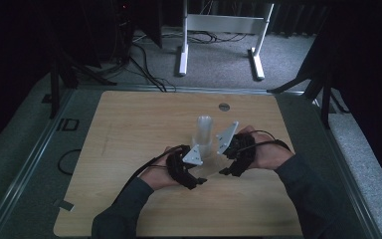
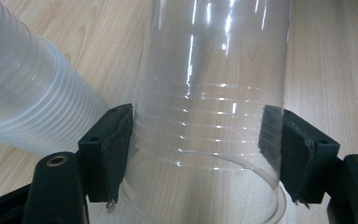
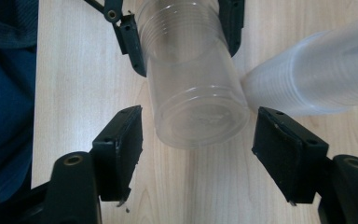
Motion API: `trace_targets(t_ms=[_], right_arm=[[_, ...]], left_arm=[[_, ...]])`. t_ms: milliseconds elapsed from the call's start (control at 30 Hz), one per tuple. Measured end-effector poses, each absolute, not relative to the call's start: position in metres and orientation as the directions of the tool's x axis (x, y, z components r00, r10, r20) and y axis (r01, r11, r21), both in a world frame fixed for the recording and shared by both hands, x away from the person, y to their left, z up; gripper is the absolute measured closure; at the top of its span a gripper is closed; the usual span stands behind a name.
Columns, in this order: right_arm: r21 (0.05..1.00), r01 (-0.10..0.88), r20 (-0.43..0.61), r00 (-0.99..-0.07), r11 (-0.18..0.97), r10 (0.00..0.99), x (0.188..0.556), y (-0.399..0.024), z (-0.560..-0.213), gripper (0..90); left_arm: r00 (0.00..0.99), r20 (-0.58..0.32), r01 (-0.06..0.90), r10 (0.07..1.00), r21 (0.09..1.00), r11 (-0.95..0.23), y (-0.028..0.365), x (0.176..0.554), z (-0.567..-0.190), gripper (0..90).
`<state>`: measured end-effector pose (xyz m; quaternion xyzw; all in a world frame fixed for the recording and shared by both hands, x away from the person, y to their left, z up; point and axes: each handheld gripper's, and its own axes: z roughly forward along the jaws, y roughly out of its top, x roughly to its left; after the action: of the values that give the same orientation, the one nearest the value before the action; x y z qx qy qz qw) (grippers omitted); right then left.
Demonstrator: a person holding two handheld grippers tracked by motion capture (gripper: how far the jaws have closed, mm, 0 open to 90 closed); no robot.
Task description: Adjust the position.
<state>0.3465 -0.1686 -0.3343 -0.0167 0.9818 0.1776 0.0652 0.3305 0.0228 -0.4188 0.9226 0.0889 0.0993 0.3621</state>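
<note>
A: Nearest to the person, what do the tongs hold?

B: The left tongs [image 2: 196,140] are clamped on a single clear plastic cup [image 2: 209,116]; both pads press on its ribbed wall near the rim. The right tongs [image 3: 198,149] stand apart, one jaw on each side of the cup's closed base [image 3: 200,121], and I see no pad touching it.

A: So which way does the cup lie?

B: It lies on its side, in the air between the two hands. Its long axis runs from one pair of tongs to the other: the open mouth toward the left tongs [image 1: 199,180], the base toward the right tongs [image 1: 225,171]. I judge that the next move depends on this line, because the left hand alone now carries the cup.

A: And beyond the cup?

B: Just behind it stands a stack of clear cups [image 1: 204,133], upright on the worktop [image 1: 129,129]; whether it touches the held cup I cannot tell. The worktop is pale wood with a small round metal cap [image 1: 224,106] farther back. Past its edge there is grey carpet [image 1: 219,55], loose cables, and the white legs of a frame [image 1: 221,30] in a dark room.
</note>
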Motion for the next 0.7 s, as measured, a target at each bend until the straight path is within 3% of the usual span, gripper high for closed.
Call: trace_targets(t_ms=[700], right_arm=[[0.270,-0.051,-0.101,-0.995,0.962,-0.025,0.348,-0.157,-0.349,28.7]], left_arm=[[0.960,0.174,0.059,0.218,0.637,-0.768,0.014,0.326,-0.419,27.6]])
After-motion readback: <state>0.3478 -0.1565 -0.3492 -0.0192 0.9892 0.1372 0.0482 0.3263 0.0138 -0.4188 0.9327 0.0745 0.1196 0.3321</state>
